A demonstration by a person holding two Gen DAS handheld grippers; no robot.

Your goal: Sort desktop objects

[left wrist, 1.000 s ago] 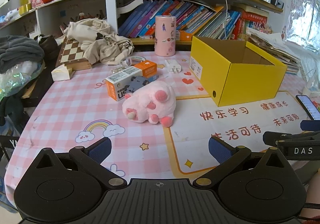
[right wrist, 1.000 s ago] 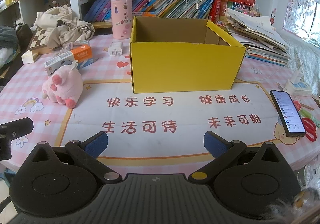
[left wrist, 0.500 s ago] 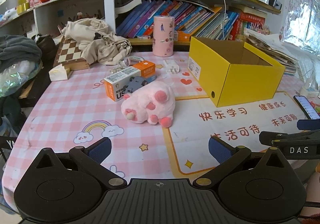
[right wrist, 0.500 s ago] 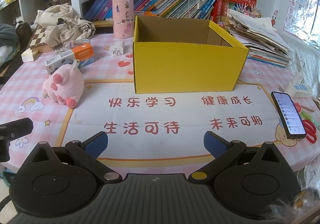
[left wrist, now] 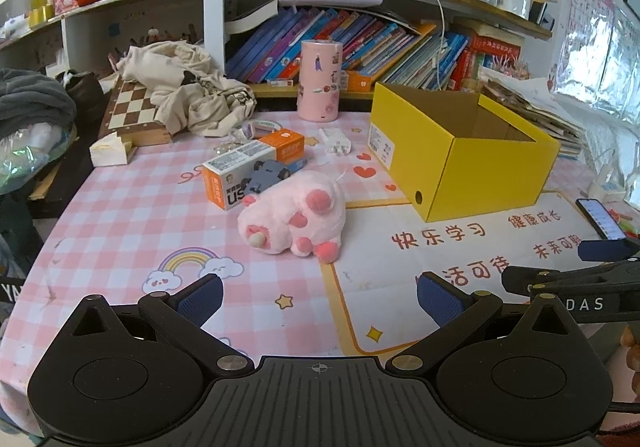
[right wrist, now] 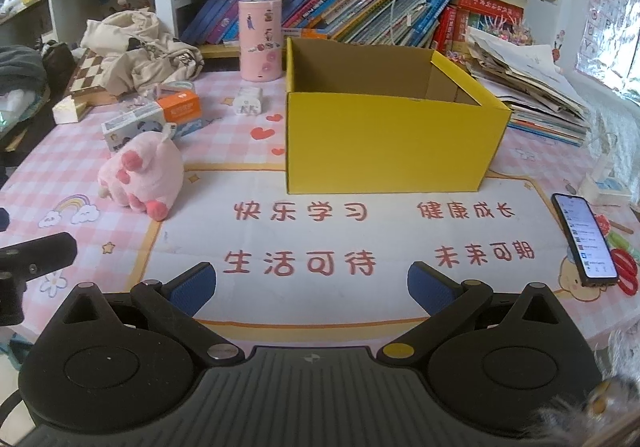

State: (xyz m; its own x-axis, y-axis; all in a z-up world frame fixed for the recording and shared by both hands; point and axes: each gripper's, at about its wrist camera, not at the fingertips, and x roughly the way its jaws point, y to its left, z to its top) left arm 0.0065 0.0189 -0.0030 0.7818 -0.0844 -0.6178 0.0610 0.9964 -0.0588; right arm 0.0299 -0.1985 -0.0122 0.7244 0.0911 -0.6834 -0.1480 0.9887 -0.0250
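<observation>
The pink plush toy (left wrist: pixel 294 217) lies on its side on the checked pink table mat (left wrist: pixel 132 215), a little to the left of the table's middle. Just behind it, and touching it as far as one can see, there is a white and orange carton (left wrist: pixel 250 167) with a small grey-blue toy car (left wrist: pixel 269 175) leaning against it. The open yellow box (left wrist: pixel 464 151) stands to the right of the plush toy, apart from it, and nothing can be seen inside it. Between the carton and the box a white charger plug (right wrist: pixel 249 103) lies on the mat. Behind it a pink cylinder tin (right wrist: pixel 261 40) stands upright near the book shelf (right wrist: pixel 360 13).

The left gripper (left wrist: pixel 320 297) hovers over the near edge of the table with its jaws spread wide and nothing between them; the plush toy is ahead of it, well apart. The right gripper (right wrist: pixel 312 285) is also spread wide and holds nothing, and it points at the front wall of the yellow box. A black phone (right wrist: pixel 586 241) with a lit screen lies at the right edge of the mat, beside red scissors (right wrist: pixel 624 267).
</observation>
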